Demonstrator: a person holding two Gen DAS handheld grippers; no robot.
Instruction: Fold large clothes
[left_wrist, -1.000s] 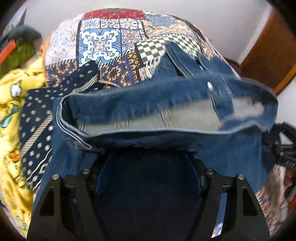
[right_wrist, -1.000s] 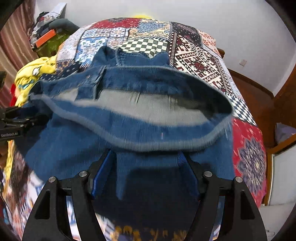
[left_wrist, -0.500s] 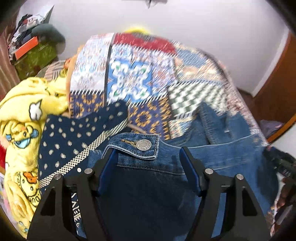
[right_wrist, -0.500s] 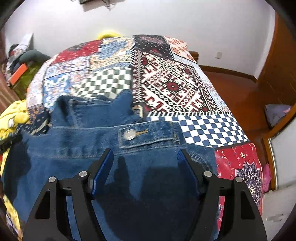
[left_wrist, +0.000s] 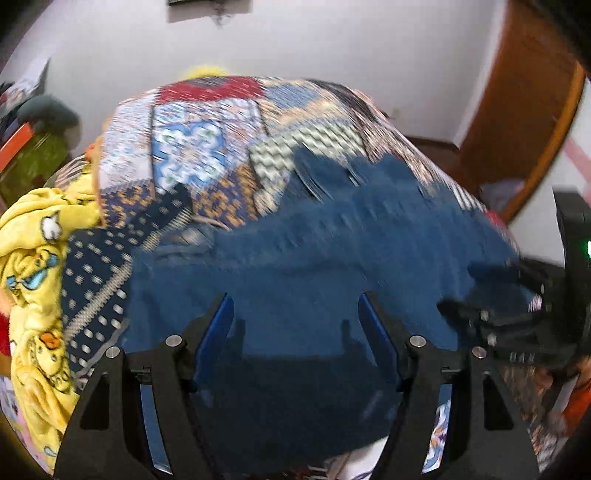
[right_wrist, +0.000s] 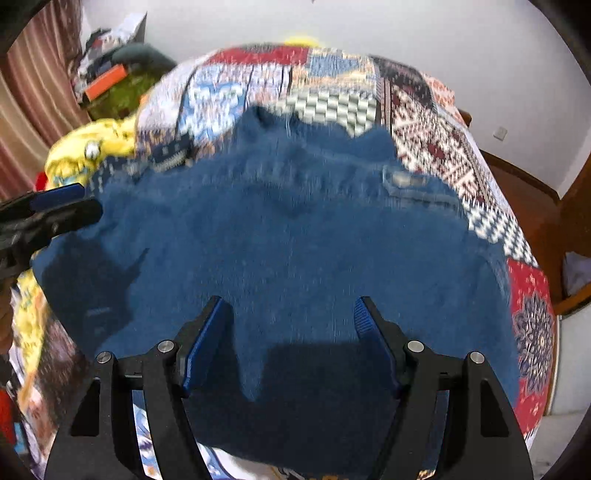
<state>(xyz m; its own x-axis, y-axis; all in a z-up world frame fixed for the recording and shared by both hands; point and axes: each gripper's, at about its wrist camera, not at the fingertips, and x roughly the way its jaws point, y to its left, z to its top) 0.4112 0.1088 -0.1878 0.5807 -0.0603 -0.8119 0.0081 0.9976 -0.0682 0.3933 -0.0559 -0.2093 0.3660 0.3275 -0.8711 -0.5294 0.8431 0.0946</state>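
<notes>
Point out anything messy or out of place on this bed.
Beside the denim garment, a yellow cartoon-print cloth and a navy dotted cloth lie crumpled in a heap at the patchwork bedspread's left edge, the dotted one partly under the denim. Nothing looks torn or spilled.

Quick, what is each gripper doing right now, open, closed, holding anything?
Left gripper: open, holding nothing, above the denim garment.
Right gripper: open, holding nothing, above the same garment.
</notes>
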